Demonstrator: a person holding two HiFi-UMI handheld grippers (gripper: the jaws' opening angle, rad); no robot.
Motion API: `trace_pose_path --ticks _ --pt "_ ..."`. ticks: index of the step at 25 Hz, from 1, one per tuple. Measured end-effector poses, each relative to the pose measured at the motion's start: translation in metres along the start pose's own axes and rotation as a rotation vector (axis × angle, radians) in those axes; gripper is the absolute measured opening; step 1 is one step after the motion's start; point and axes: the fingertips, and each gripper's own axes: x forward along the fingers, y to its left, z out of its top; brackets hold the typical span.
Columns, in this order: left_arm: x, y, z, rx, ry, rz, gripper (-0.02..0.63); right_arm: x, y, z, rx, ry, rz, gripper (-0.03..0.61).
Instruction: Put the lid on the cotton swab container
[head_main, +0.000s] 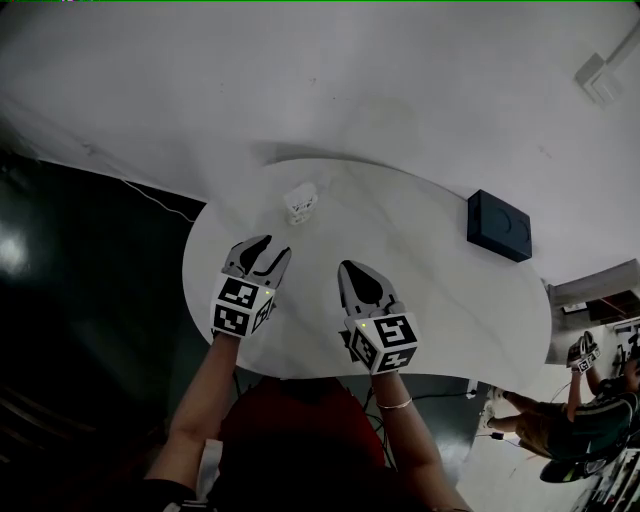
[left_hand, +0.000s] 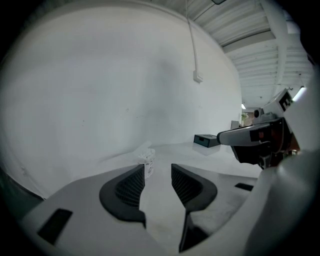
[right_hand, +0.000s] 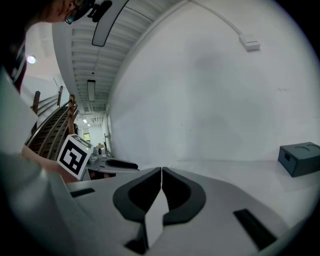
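Cotton swab container (head_main: 300, 203), a small pale boxy tub, stands on the far side of the smooth white rounded tabletop (head_main: 440, 300). It is ahead of the left gripper (head_main: 272, 248) and apart from it; it is too small to tell whether its lid is on. That gripper's ribbed black pads (left_hand: 131, 185) stand released, with a clear gap between them and nothing in it. The right gripper (head_main: 347, 267) is clenched, its curved dark jaws meeting edge to edge on nothing. A matte black rectangular box (head_main: 498, 225) with rounded corners lies near the table's right edge
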Motion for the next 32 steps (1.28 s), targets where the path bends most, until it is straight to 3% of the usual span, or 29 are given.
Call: trace_pose_path --ticks 10,21,32 --pt "0.050 0.021 -0.015 0.001 0.065 0.030 0.199 0.033 -0.028 -0.001 0.002 0.036 0.032 0.015" --pt "0.088 0.039 -0.018 -0.003 0.094 0.039 0.221 0.069 -0.039 -0.011 -0.007 0.086 0.081 0.015" --pt "0.117 0.044 -0.016 0.016 0.110 -0.013 0.233 0.082 -0.055 -0.020 0.021 0.120 0.066 0.017"
